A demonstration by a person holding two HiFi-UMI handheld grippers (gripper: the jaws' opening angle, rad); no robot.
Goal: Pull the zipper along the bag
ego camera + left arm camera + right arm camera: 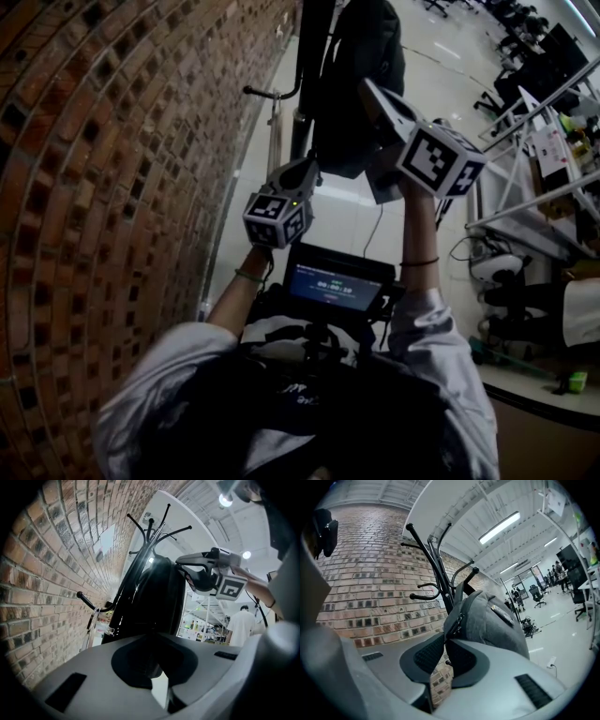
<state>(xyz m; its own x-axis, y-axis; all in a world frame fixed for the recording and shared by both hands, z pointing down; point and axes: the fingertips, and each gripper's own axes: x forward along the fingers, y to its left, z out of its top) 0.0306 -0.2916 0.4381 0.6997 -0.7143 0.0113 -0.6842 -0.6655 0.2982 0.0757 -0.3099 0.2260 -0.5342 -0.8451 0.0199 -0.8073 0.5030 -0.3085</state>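
- Bag of grey fabric hangs upright on a black coat stand. Its long axis is vertical and its top is toward the hooks. In the head view it sits at the upper centre of the frame.
- Zipper runs up the edge of the bag that faces the right claw, along the long axis.
- Right claw points level at that edge, jaws nearly together and pinched on the zipper pull at their tips.
- Left claw sits lower, at centre-left of the head view, and is also level. Its jaws look closed on a dark fold of the bag's lower fabric, with a slit of pale floor showing under the fold.
- Brick wall fills the left of the frame, just beside the stand. A black hook arm juts from the pole toward it.
- Screen glows at the person's chest, below both claws.
- White racks stand at the right, well apart from the bag.
- Person in white stands far behind, at the right of the left gripper view.
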